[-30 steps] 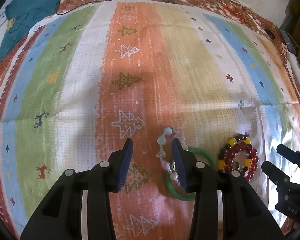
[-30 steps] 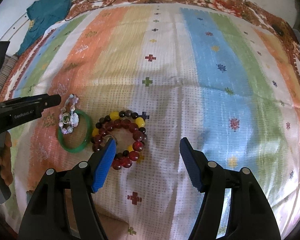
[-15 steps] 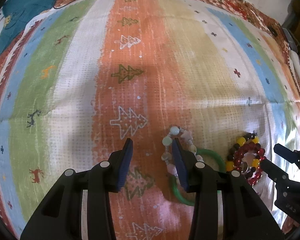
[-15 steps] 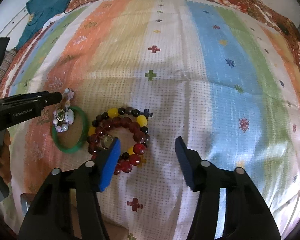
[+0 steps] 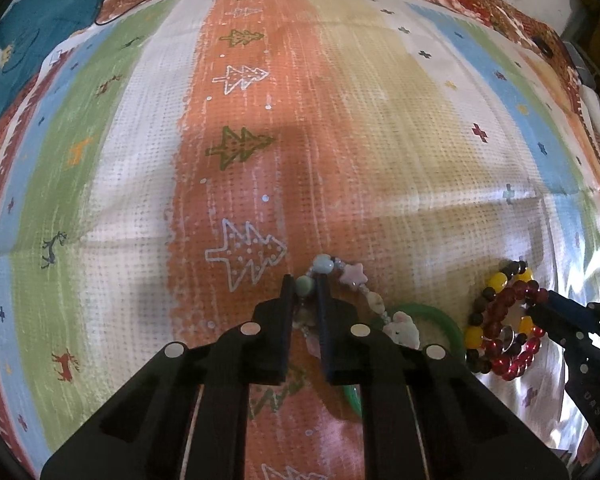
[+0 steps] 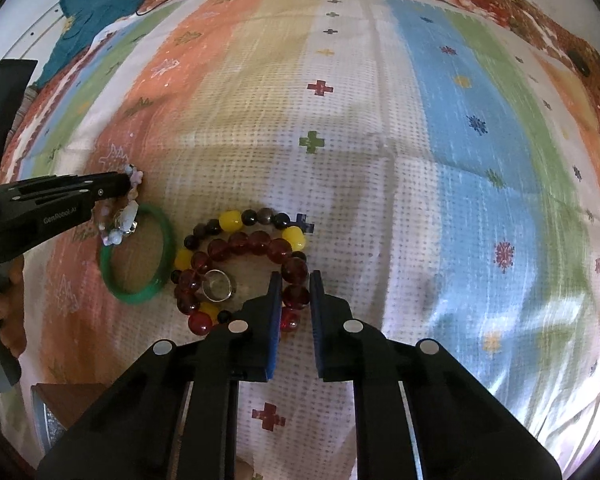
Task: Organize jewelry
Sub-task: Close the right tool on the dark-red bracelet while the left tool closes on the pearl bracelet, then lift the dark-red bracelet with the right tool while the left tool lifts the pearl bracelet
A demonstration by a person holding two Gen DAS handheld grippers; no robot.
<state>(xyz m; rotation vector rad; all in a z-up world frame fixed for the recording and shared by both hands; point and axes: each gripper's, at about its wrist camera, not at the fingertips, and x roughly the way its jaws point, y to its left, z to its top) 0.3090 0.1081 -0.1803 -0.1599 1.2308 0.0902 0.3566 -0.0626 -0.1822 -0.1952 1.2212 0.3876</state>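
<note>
My left gripper (image 5: 304, 284) is shut on a pastel bead bracelet (image 5: 356, 276) with a star bead, which lies partly over a green bangle (image 5: 440, 316). In the right wrist view the same bracelet (image 6: 120, 220) and bangle (image 6: 168, 252) sit at the left. My right gripper (image 6: 294, 280) is shut on a dark red bead bracelet (image 6: 296, 272), which lies inside a black and yellow bead bracelet (image 6: 232, 220). A silver ring (image 6: 218, 286) lies within them. The red bracelet also shows in the left wrist view (image 5: 508, 304).
Everything lies on a striped bedcover (image 6: 380, 120) with tree and cross patterns. A teal cloth (image 5: 32, 36) lies at the far left corner. A brown box corner (image 6: 68, 400) shows at the lower left of the right wrist view.
Both grippers have closed: the left on the pastel bracelet, the right on the red bead bracelet. Both also moved slightly forward over the jewelry.
</note>
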